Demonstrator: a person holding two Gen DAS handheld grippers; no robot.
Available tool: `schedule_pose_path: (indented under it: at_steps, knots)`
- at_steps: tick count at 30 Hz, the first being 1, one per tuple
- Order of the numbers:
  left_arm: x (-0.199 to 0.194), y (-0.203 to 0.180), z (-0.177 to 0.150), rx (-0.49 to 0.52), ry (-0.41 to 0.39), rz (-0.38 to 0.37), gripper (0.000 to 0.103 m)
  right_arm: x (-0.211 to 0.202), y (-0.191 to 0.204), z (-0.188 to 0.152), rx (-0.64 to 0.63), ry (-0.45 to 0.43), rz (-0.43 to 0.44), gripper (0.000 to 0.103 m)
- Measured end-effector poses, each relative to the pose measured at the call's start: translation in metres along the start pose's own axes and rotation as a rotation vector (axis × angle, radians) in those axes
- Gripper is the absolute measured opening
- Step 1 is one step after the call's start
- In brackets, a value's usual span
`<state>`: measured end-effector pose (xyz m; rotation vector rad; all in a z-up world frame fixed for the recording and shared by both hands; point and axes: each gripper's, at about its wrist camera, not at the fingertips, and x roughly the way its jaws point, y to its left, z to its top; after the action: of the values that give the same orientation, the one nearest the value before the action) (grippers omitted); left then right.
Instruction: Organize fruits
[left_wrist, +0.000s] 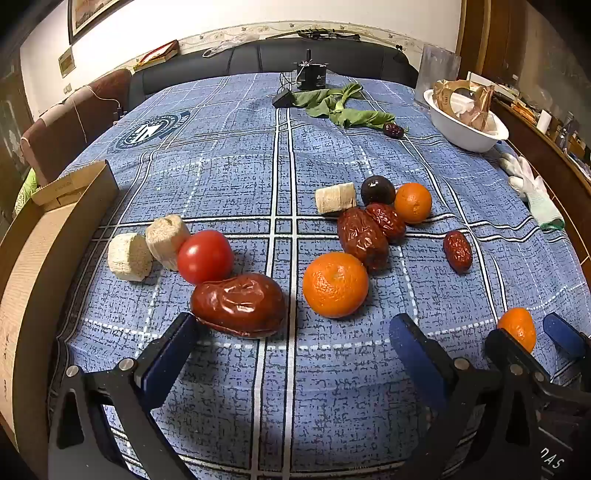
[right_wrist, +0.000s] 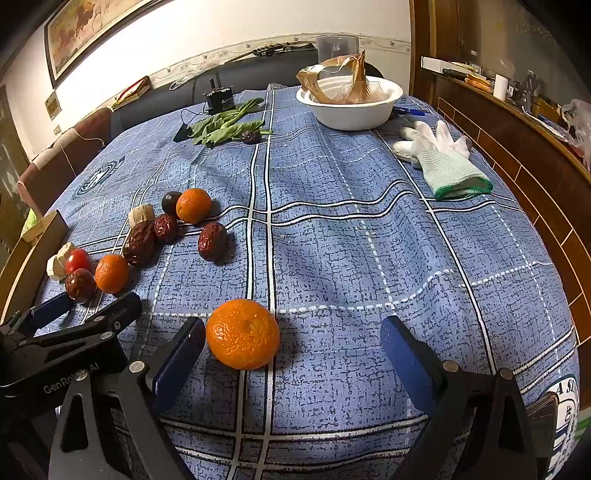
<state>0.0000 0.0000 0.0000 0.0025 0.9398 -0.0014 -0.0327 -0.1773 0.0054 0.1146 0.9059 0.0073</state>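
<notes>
The right gripper hangs wide open over the bench, a lone mandarin between its fingers, nearer the left one. The left gripper, equally open, faces a big jujube lying crosswise by its left finger.

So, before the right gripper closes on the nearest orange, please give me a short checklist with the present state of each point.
1. Right gripper open wide enough: ok.
2. Nearest orange between its fingers: ok, but near the left finger, not centred.
3. Nothing else touching this orange: ok.
4. Left gripper open and holding nothing: ok.
5. Left gripper clear of the right one: not ok, they are close side by side.
6. Place to put the orange: cannot tell; the white bowl already holds packaging.
</notes>
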Motion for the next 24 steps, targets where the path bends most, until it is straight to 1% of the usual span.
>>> schedule_pose_path:
  at_steps: [3,8,15,16,17,18,19,20,21,24]
  knots:
    - [0.0,0.0,0.0,0.008,0.005,-0.003,0.103,0.0,0.0,0.0,0.0,0.0,0.001,0.098]
    - [0.005,-0.002,0.004,0.049,0.04,-0.03,0.103,0.001,-0.001,0.0,-0.003,0.002,0.024,0.101]
    - [0.0,0.003,0.004,0.122,0.085,-0.086,0.102,0.005,0.004,0.003,-0.039,0.08,0.013,0.102]
    - [-0.002,0.005,0.003,0.128,0.085,-0.093,0.099,0.005,0.005,0.002,-0.051,0.083,0.01,0.102]
    - [-0.005,0.008,0.002,0.12,0.084,-0.105,0.092,0.005,0.007,0.002,-0.064,0.082,0.002,0.102]
    - [-0.011,0.013,0.002,0.097,0.079,-0.129,0.087,0.006,0.01,0.0,-0.079,0.079,-0.011,0.102]
    - [-0.018,0.019,0.002,0.071,0.065,-0.152,0.083,0.006,0.014,-0.001,-0.099,0.083,-0.034,0.102]
    - [-0.028,0.024,0.002,0.05,0.035,-0.158,0.083,0.006,0.014,-0.001,-0.099,0.081,-0.04,0.102]
    - [-0.038,0.028,0.001,0.039,-0.004,-0.149,0.083,0.006,0.014,-0.001,-0.091,0.081,-0.041,0.103]
    - [-0.08,0.037,-0.002,0.033,-0.179,-0.09,0.083,0.006,0.014,0.0,-0.078,0.081,-0.053,0.102]
